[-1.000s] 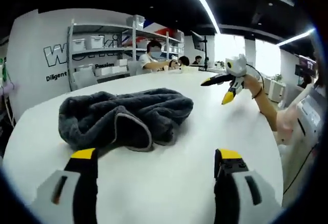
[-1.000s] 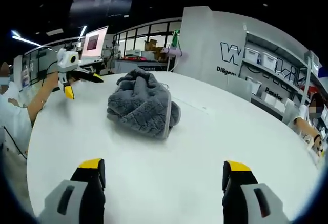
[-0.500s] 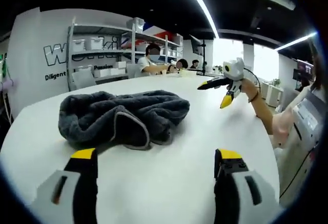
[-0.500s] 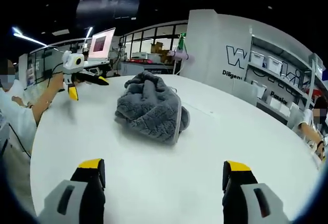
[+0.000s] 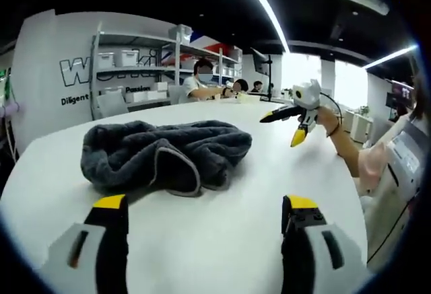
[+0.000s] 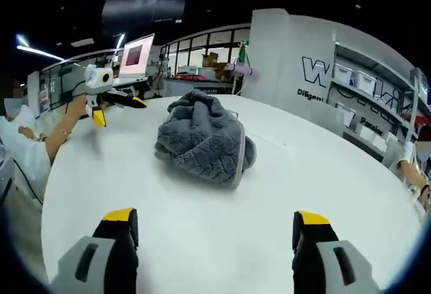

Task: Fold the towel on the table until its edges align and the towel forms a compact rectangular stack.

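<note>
Left gripper view: the left gripper [image 5: 205,216] is hovering low over the near edge of the white table [image 5: 222,240], jaws standing wide apart, gripping nothing. Beyond them the dark grey towel [image 5: 165,156] is lying crumpled in a heap near the middle of the table, one paler hemmed edge curling at its front. Farther off, toward the table's far right edge, the right gripper [image 5: 291,119] is hanging above the surface in a person's hand, yellow-tipped jaws parted, empty. Right gripper view: the right gripper's jaws are spreading wide over the table's near edge; the towel [image 6: 205,139] is sitting bunched mid-table, apart from both grippers; the left gripper [image 6: 114,105] is hovering over the far left edge. Shelves [image 5: 135,72] with bins are standing behind.
</note>
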A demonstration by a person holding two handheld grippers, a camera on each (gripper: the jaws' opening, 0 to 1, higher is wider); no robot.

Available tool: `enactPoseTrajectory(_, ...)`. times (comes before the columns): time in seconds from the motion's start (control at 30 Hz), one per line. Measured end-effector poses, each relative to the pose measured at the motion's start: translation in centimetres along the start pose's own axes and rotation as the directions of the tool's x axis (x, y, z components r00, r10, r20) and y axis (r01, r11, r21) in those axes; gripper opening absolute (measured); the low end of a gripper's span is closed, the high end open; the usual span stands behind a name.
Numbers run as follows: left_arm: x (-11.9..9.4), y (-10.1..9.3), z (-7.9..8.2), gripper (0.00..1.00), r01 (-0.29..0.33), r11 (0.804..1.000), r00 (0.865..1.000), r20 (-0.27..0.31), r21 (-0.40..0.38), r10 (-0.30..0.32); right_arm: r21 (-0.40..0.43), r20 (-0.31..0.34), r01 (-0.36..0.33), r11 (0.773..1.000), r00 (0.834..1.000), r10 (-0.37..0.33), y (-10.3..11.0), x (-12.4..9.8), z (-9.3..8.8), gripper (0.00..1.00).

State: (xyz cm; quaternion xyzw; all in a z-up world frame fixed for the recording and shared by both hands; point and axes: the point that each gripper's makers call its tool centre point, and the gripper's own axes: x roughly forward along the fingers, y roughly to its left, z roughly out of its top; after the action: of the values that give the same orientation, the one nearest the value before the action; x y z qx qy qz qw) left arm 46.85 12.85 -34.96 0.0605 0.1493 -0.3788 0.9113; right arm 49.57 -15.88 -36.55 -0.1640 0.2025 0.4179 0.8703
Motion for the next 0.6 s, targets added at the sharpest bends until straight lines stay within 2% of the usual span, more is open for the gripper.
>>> enactPoseTrajectory(0.13, -0.2, -0.2, 0.3, 1.0, 0.007, 1.0, 1.0, 0.011, 0.002, -0.007, -0.003, -0.001, 0.002, 1.0, 1.0, -0.002, -0.4, 0.0, 0.6, 0.99)
enactPoseTrajectory(0.3, -0.6, -0.3, 0.7, 1.0, 0.011, 1.0, 0.999, 0.032, 0.002, -0.011, -0.013, 0.037, -0.001, 1.0, 0.999, 0.001, -1.1, -0.2, 2.9, 0.99)
enactPoseTrajectory(0.47, -0.7, 0.0, 0.7, 1.0, 0.004, 1.0, 0.999, 0.035, 0.007, -0.004, -0.042, 0.021, 0.012, 0.999, 1.0, -0.011, -2.6, 0.1, 5.0, 0.99)
enactPoseTrajectory(0.6, -0.8, -0.1, 0.9, 1.0, 0.01, 1.0, 0.999, 0.043, 0.004, -0.01, -0.038, 0.013, 0.004, 0.999, 1.0, -0.003, -3.2, 0.8, 5.9, 0.99)
